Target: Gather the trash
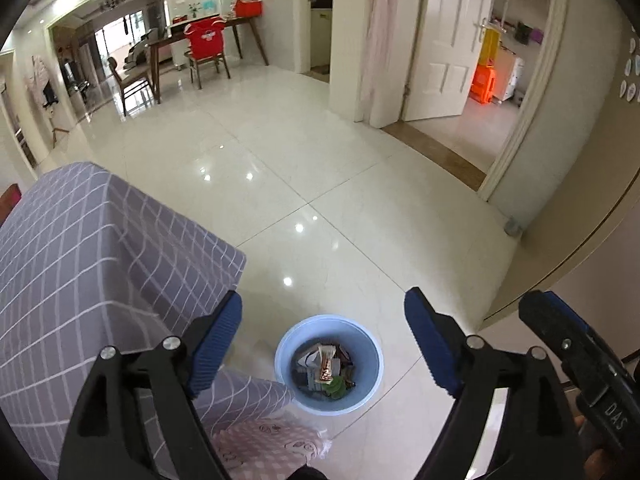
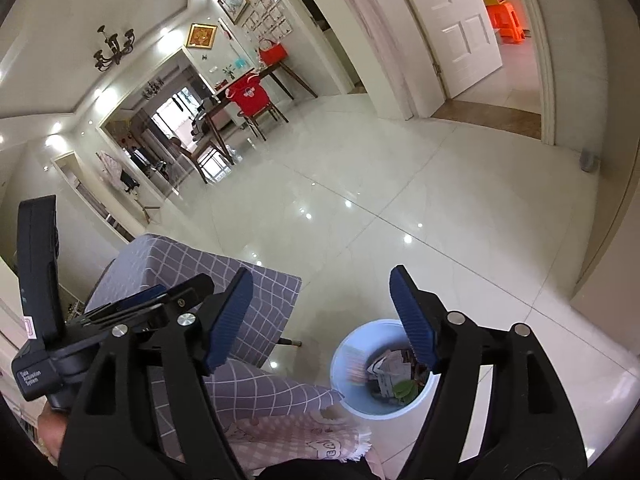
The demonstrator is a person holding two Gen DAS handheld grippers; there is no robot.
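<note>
We are looking down on one pale blue wastebasket (image 1: 327, 364) standing on the glossy tiled floor (image 1: 320, 184), just off the corner of the desk (image 1: 100, 248) draped in a grey checked cloth. Inside the wastebasket we see a heap of trash (image 1: 326, 374): a long snack wrapper (image 1: 326, 366) with orange print lying on top, a green scrap (image 1: 336, 387) at its near side, white crumpled paper and darker bits beneath, too jumbled for us to count piece by piece. From the right wrist view the same wastebasket (image 2: 384, 368) shows a blurred striped wrapper (image 2: 354, 366) against its inner wall, apparently in mid-air, beside white paper and the green scrap.

Our left hand-held gripper (image 1: 323, 346) hangs above the wastebasket, jaws spread wide, nothing between the ribbed blue pads (image 1: 216, 346). Our right hand-held gripper (image 2: 320, 320) is wide apart too and holds nothing; one pad overlaps the wastebasket's rim in its own view. Two hand-held grippers, both empty. A pink patterned cloth (image 2: 296, 436) hangs below the grey one at the desk's near edge.
</note>
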